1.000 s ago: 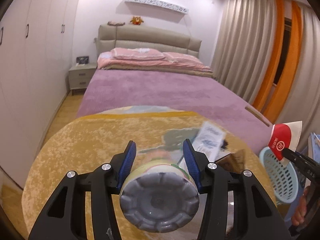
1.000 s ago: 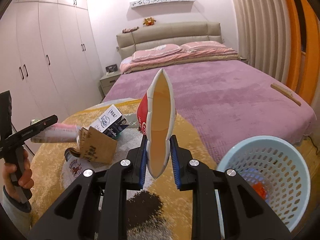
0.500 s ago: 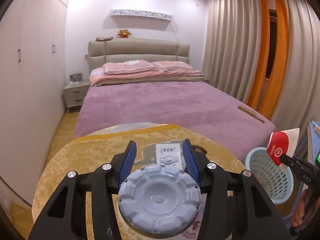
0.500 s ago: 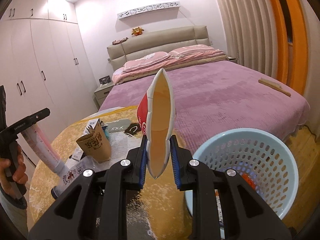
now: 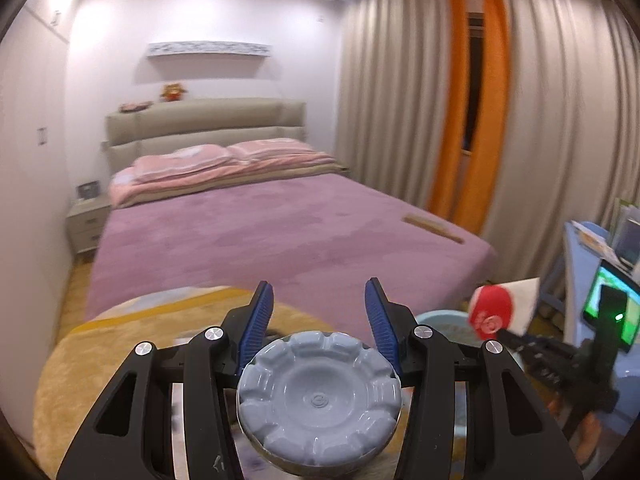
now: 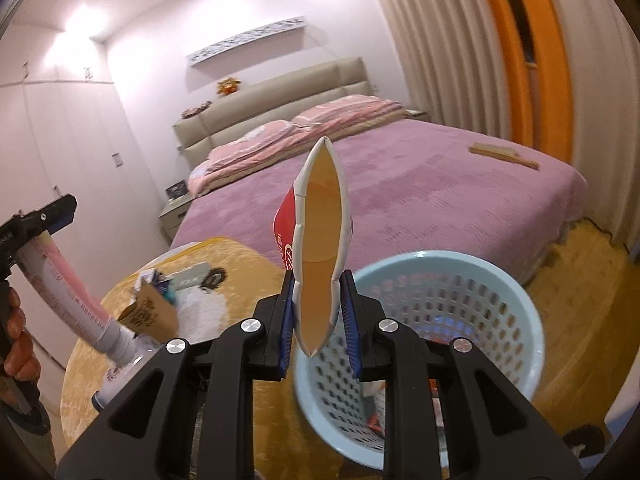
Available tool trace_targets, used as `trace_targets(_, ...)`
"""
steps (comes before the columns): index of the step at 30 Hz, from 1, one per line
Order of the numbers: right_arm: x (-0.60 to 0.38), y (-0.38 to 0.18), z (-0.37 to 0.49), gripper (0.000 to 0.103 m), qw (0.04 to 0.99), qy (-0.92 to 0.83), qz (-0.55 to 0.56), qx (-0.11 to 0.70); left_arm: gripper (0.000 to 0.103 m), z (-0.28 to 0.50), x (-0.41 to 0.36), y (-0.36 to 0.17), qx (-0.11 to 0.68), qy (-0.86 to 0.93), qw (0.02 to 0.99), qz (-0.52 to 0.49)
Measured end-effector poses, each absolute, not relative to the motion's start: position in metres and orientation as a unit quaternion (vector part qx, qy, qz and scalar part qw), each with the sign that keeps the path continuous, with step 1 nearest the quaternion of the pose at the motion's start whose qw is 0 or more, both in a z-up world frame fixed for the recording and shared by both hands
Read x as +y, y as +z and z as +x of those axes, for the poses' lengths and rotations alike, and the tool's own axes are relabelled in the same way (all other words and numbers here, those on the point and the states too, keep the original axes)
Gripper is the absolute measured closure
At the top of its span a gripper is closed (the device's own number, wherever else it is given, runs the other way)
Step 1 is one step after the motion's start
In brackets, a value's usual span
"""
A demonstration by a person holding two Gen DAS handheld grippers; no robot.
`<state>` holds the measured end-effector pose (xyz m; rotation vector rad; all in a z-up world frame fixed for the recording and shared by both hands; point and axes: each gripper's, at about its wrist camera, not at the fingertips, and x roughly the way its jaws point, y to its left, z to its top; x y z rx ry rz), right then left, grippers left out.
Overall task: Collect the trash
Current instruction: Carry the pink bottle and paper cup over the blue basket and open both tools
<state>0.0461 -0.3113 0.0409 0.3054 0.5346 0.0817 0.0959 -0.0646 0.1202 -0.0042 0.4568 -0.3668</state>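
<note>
My left gripper [image 5: 319, 312] is shut on a plastic bottle [image 5: 319, 399], whose grey base faces the camera; the bottle also shows in the right wrist view [image 6: 76, 300], pink-labelled and hanging cap down. My right gripper [image 6: 318, 316] is shut on a squashed red-and-white paper cup [image 6: 320, 240], held just left of and above the light blue basket [image 6: 460, 280]. The cup [image 5: 500, 308] and basket rim [image 5: 440, 318] also show at the right of the left wrist view. Some trash lies inside the basket.
A brown paper cup [image 6: 150, 312] and small cartons [image 6: 192, 278] lie on the round yellow rug [image 6: 240, 264]. A purple bed [image 5: 280, 232] stands ahead, with a nightstand [image 5: 86, 224] to its left. Curtains [image 5: 540, 120] and a blue desk [image 5: 588, 256] are at the right.
Both grippers have risen and swung right. The basket now lies directly under and right of the cup. The bottle hangs higher above the rug.
</note>
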Motion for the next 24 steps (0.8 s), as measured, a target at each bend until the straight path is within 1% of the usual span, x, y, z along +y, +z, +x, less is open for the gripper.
trace_targets(5,-0.335,0.028,0.047,0.084,0.945,0.013,0.164,0.284,0.057,0.105,-0.124,0.114,0.235,-0.236,0.943,-0.012)
trace_targets(11,-0.356,0.005,0.053,0.084,0.929,-0.016,0.173,0.326,0.057,0.117,-0.189,0.090,0.265,-0.286,0.921,-0.016)
trace_targets(18,-0.373,-0.027,0.065,0.081,0.901,-0.041,0.198,0.384,0.057,0.145,-0.235,0.029,0.338,-0.307,0.889,-0.038)
trace_targets(21,-0.374,-0.035,0.069,0.081,0.893,-0.047,0.203,0.398,0.058,0.157,-0.241,-0.001,0.378,-0.313,0.870,-0.049)
trace_targets(22,-0.375,-0.036,0.071,0.081,0.892,-0.044,0.205,0.401,0.056,0.158,-0.240,-0.006,0.383,-0.313,0.867,-0.053)
trace_targets(23,-0.375,-0.036,0.071,0.079,0.890,-0.041,0.208,0.403,0.054,0.158,-0.238,-0.009,0.386,-0.313,0.866,-0.054)
trace_targets(24,-0.374,-0.037,0.072,0.068,0.889,-0.039,0.210,0.404,0.045,0.157,-0.236,-0.012,0.387,-0.311,0.867,-0.051)
